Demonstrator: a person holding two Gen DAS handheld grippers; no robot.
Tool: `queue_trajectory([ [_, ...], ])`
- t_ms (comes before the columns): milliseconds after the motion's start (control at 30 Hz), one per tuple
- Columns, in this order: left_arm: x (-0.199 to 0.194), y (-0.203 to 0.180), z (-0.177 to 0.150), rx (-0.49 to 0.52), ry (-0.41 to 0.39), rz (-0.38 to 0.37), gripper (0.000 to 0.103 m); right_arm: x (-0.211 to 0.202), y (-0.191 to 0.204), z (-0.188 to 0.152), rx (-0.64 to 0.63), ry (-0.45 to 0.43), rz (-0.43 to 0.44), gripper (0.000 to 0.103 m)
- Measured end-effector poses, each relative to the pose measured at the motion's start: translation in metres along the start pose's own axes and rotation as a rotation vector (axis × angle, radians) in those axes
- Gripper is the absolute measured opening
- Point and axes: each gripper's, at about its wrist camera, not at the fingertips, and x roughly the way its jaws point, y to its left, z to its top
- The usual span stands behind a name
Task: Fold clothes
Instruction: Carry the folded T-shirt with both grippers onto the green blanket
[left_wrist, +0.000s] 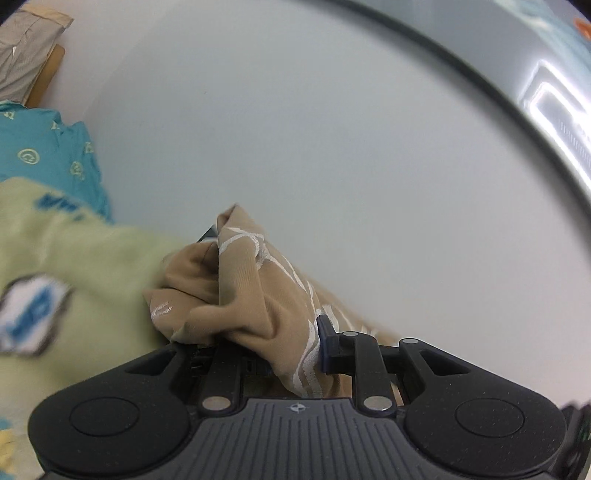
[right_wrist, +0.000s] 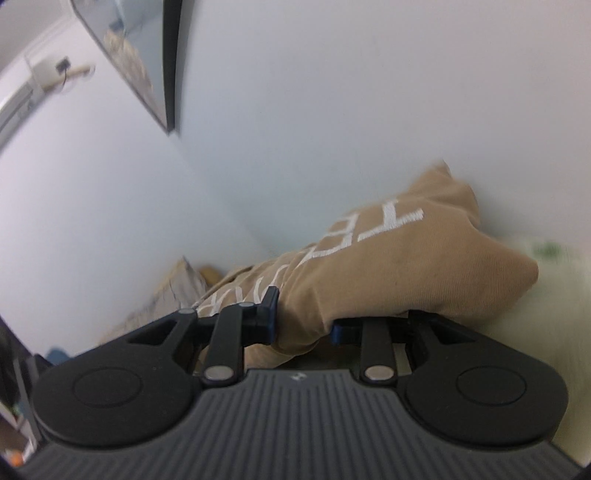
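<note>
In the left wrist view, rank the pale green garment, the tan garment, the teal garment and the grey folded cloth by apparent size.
1. pale green garment, partly cropped
2. tan garment, nearest the camera, so inflated; close to first
3. teal garment, cropped at the edge
4. grey folded cloth

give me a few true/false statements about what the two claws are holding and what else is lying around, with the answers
1. The left claw is clamped on tan cloth with white stitching. True.
2. The right claw is empty and open. False: tan fabric with white lettering is bunched between its fingers.
3. A pale green garment lies to the left of the left claw in its view. True.
4. A red towel lies beside the green garment. False: the piece beyond it is a teal garment with small light symbols.
5. The white letters in the right wrist view are printed on black fabric. False: the fabric is tan.
</note>
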Motion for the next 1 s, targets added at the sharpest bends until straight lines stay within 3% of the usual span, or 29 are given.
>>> queue_trajectory([
  [133, -0.011, 0.015, -0.025, 0.013, 0.015, 0.005, 0.022, -0.003, 0.007, -0.034, -0.067, 0.042, -0.007, 0.03],
  [200, -0.007, 0.015, -0.024, -0.005, 0.014, 0.008, 0.021, 0.002, 0.015, -0.031, -0.069, 0.045, -0.019, 0.03],
  [267, 0.0, -0.001, -0.02, -0.03, 0.0, 0.009, 0.02, 0.011, 0.026, -0.015, -0.046, 0.053, -0.038, 0.029],
  [400, 0.032, -0.042, 0.025, -0.074, -0.039, 0.011, 0.019, 0.034, 0.05, 0.059, -0.05, -0.007, -0.084, 0.027],
  [467, 0.043, -0.072, 0.049, -0.033, -0.084, 0.002, 0.019, 0.035, 0.056, 0.093, 0.005, -0.061, -0.059, 0.027],
  [600, 0.049, -0.109, 0.073, 0.058, -0.179, -0.058, 0.02, 0.019, 0.078, 0.124, -0.127, -0.213, 0.024, 0.027],
  [667, 0.049, -0.117, 0.064, 0.145, -0.226, -0.066, 0.02, 0.011, 0.086, 0.119, -0.257, -0.27, 0.034, 0.027],
  [767, 0.062, -0.098, 0.027, 0.192, -0.179, -0.045, 0.02, 0.027, 0.067, 0.098, -0.338, -0.244, 0.014, 0.027],
  [933, 0.087, -0.049, -0.057, 0.24, 0.009, 0.06, 0.021, 0.053, 0.014, 0.023, -0.243, 0.011, -0.071, 0.027],
  [1000, 0.087, -0.032, -0.083, 0.225, 0.041, 0.075, 0.021, 0.054, 0.003, 0.0, -0.233, 0.061, -0.087, 0.027],
])
